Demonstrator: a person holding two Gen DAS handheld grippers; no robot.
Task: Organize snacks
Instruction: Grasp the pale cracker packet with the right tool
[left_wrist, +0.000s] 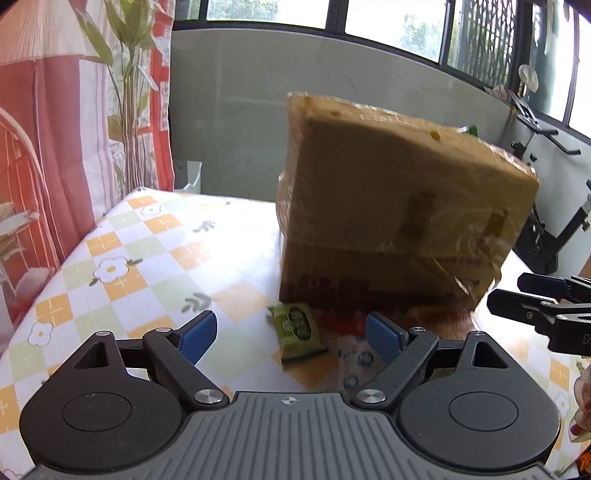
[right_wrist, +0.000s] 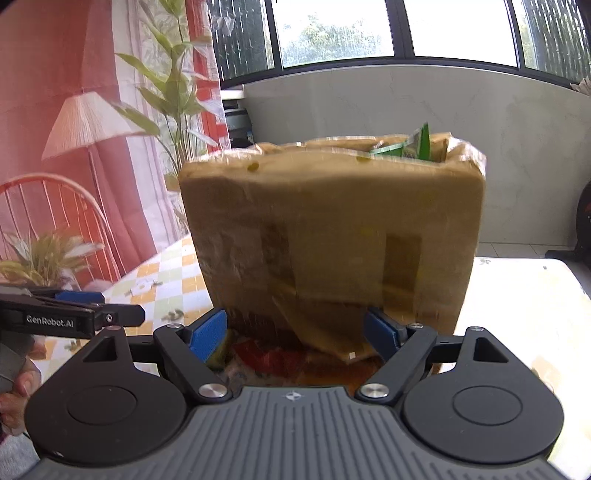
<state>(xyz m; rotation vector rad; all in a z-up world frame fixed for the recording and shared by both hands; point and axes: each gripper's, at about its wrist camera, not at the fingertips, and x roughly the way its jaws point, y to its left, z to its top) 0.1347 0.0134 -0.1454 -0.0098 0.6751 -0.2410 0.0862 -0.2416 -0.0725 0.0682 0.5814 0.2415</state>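
Snack-gathering step, judging by the layout: small green foil-wrapped snack packet (left_wrist: 297, 331) lying on the checked floral table (left_wrist: 122, 254), at twelve o'clock from the released left claw (left_wrist: 291, 334), touching the foot of the tall tape-wrapped brown cardboard box (left_wrist: 388, 206). Right claw (right_wrist: 295, 334) likewise spread, holding nothing, over red wrappers (right_wrist: 273, 356). Next, probably: straddling the packet, clenching, lifting over the box rim.

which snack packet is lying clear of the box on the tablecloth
The green snack packet, lying flat on the tablecloth between the left gripper's open fingers. The red packet sits against the cardboard box.
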